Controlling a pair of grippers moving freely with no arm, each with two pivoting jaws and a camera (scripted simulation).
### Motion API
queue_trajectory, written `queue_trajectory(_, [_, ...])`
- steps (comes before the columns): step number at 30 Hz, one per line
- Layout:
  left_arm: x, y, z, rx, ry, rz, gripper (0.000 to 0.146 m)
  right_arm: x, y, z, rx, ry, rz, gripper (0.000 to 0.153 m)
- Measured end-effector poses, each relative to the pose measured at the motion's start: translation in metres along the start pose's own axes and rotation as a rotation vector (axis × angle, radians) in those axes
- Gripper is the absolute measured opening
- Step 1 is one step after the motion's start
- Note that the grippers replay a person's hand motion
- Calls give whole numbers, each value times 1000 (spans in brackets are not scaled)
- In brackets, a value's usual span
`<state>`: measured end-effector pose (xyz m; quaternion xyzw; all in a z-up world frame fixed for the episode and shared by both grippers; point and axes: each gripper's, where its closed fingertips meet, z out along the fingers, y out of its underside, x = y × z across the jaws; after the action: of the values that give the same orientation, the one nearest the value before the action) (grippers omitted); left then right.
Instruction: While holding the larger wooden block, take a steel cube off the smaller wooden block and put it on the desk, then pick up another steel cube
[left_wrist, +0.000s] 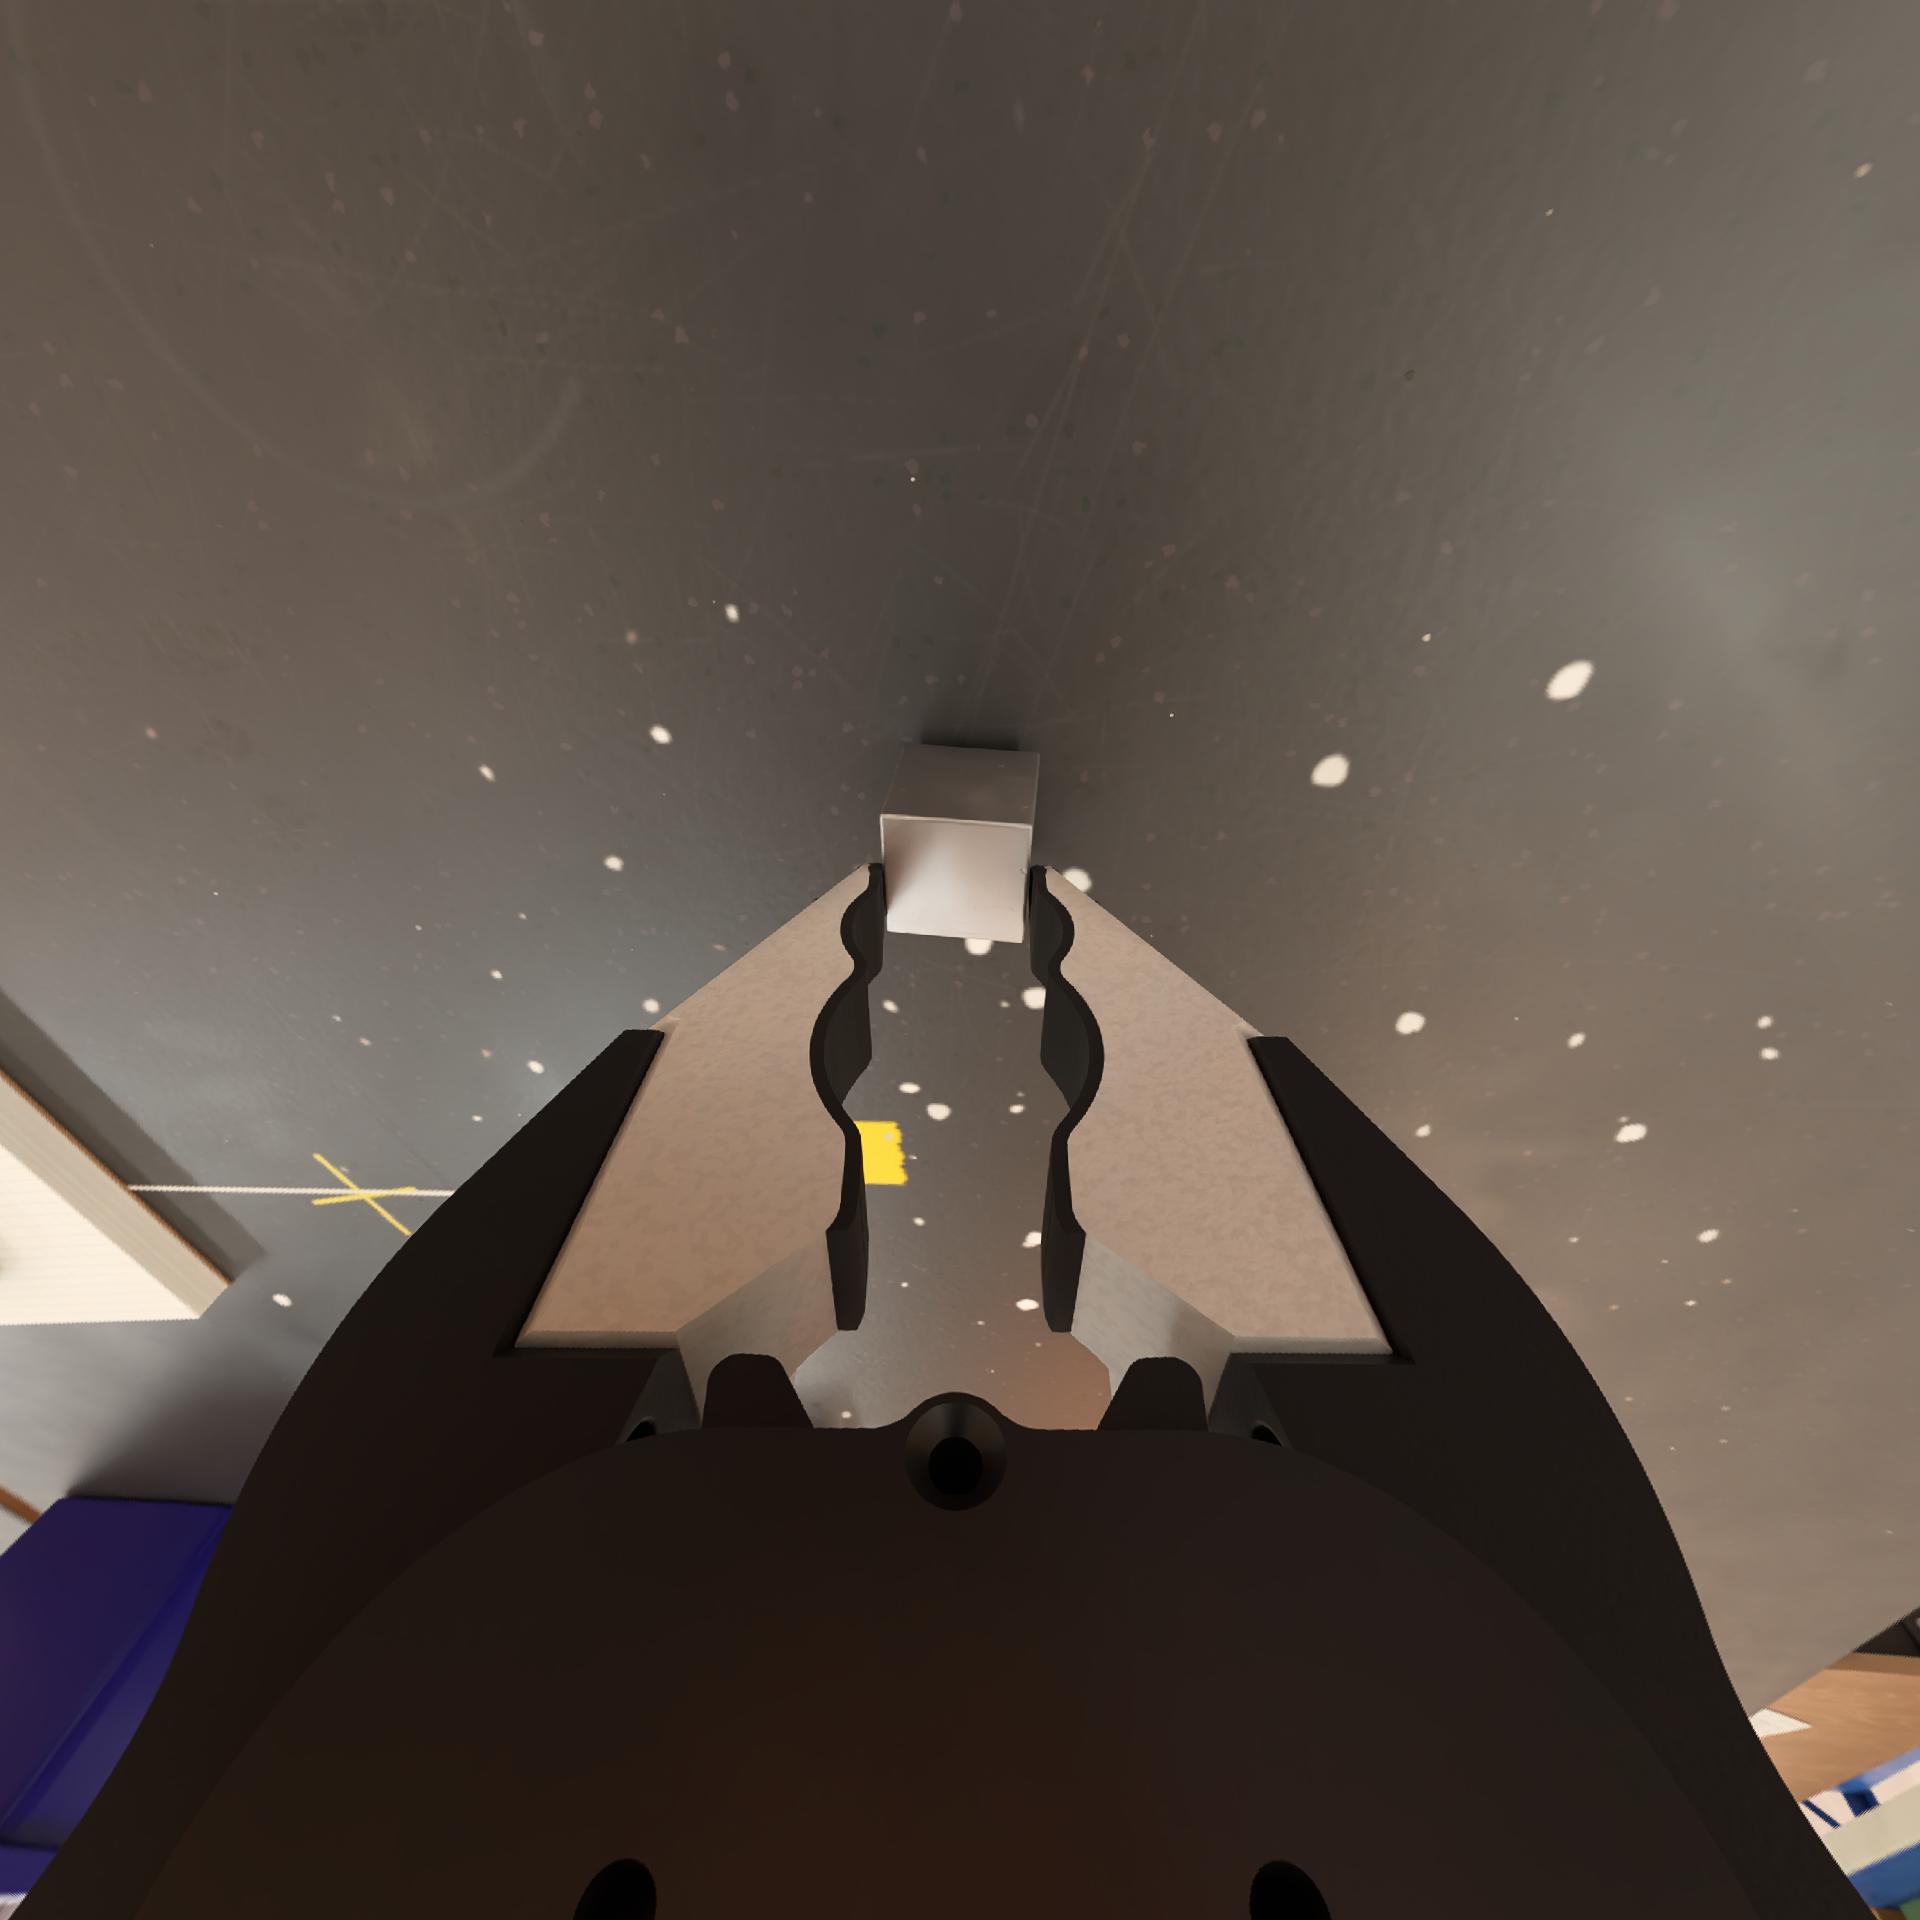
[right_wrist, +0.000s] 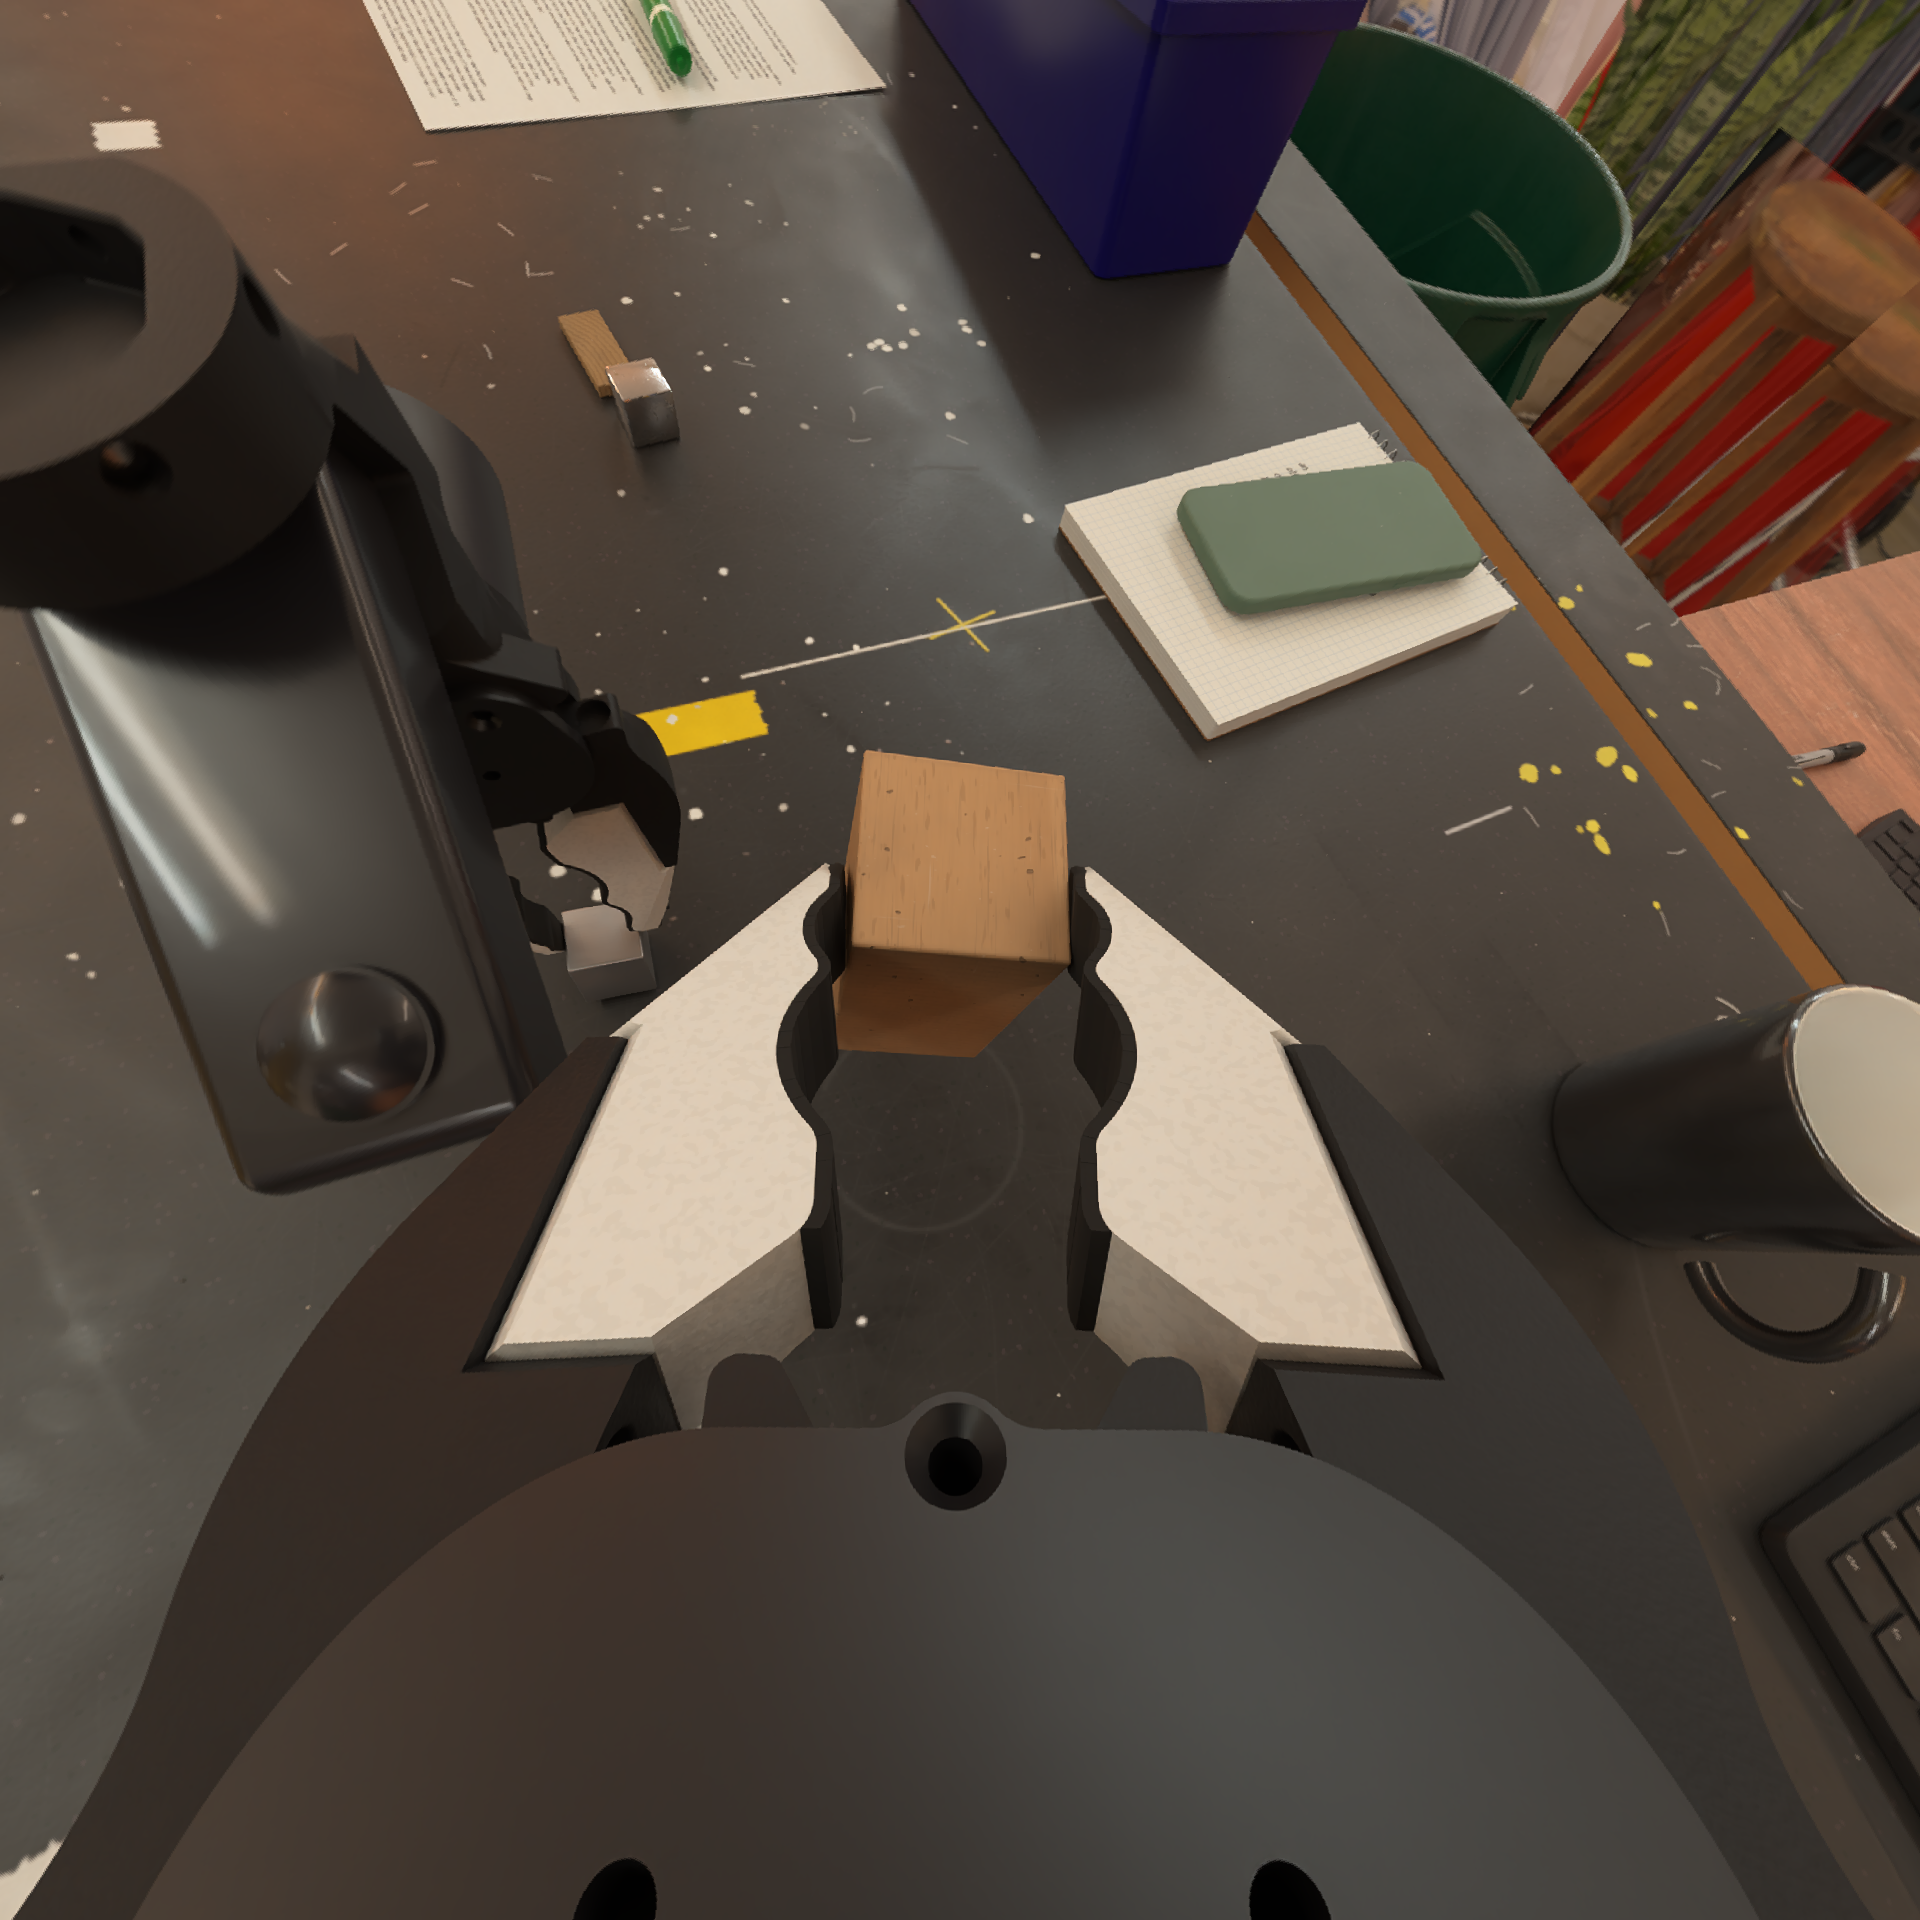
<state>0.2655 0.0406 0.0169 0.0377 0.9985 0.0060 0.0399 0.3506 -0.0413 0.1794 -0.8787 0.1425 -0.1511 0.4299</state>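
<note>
My right gripper (right_wrist: 956, 894) is shut on the larger wooden block (right_wrist: 956, 831) and holds it above the dark desk (right_wrist: 935, 468). My left gripper (left_wrist: 956, 894) is shut on a steel cube (left_wrist: 961, 821) that sits low against the desk. In the right wrist view the left gripper (right_wrist: 597, 914) and this cube (right_wrist: 608, 951) are to the left of the held block. Farther back, the smaller wooden block (right_wrist: 584, 348) lies flat with another steel cube (right_wrist: 644, 400) at its near end.
A notepad (right_wrist: 1247, 665) with a green case (right_wrist: 1330, 535) lies at the right. A black mug (right_wrist: 1745, 1132) and a keyboard (right_wrist: 1860, 1579) are near right. A blue box (right_wrist: 1132, 125), a green bin (right_wrist: 1475, 177) and a paper sheet with a green pen (right_wrist: 665, 36) are at the back.
</note>
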Motion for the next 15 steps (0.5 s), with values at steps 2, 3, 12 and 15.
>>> queue_trajectory(2, [-1, 0, 1, -21, -19, 0, 27, 0, 0, 0, -1, 0, -2, 43])
queue_trajectory(3, [-2, 0, 1, -19, -33, -2, 27, 0, 0, 0, -1, 0, -2, 43])
queue_trajectory(12, [-15, 65, -105, 267, -197, -166, 76, 4, 1, -4, 11, 3, 11, 43])
queue_trajectory(15, [-31, 137, -125, 203, -285, -272, 76, 2, 1, -1, 8, -5, 10, 43])
